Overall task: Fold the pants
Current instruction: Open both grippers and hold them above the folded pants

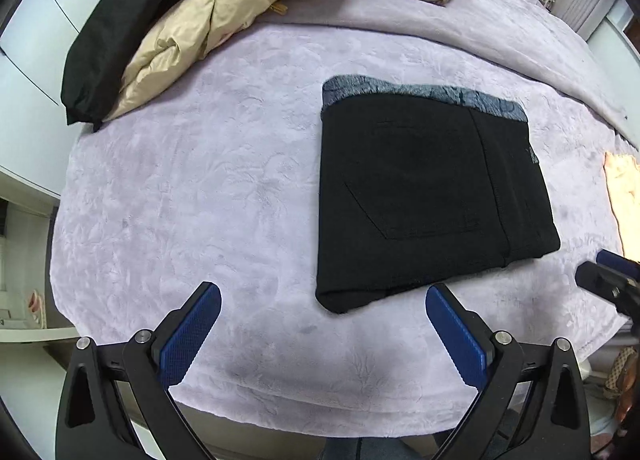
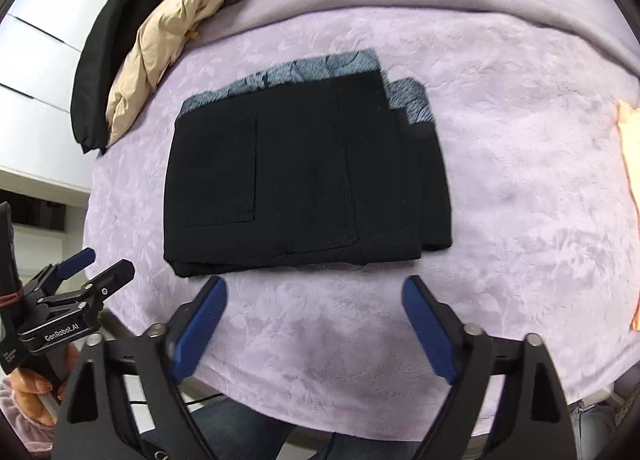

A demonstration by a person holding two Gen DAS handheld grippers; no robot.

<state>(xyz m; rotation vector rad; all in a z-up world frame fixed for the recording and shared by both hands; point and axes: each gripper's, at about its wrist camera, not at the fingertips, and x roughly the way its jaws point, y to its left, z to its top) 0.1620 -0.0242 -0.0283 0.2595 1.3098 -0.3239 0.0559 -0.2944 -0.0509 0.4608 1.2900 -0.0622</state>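
Now my left gripper (image 1: 323,304) and right gripper (image 2: 314,294) gape wide, empty. The folded black pants (image 2: 304,176) lie just ahead, nearer my right, long axis crosswise.

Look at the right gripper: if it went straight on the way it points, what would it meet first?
Probably the near folded edge of the black pants, though the right gripper might touch the purple blanket just short of it; depth is unclear.

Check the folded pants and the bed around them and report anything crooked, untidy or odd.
The black pants lie folded on the lavender blanket, but the layers are not flush: at their right edge lower layers step out, and grey lining shows along the far edge. Both grippers are open and clear of them.
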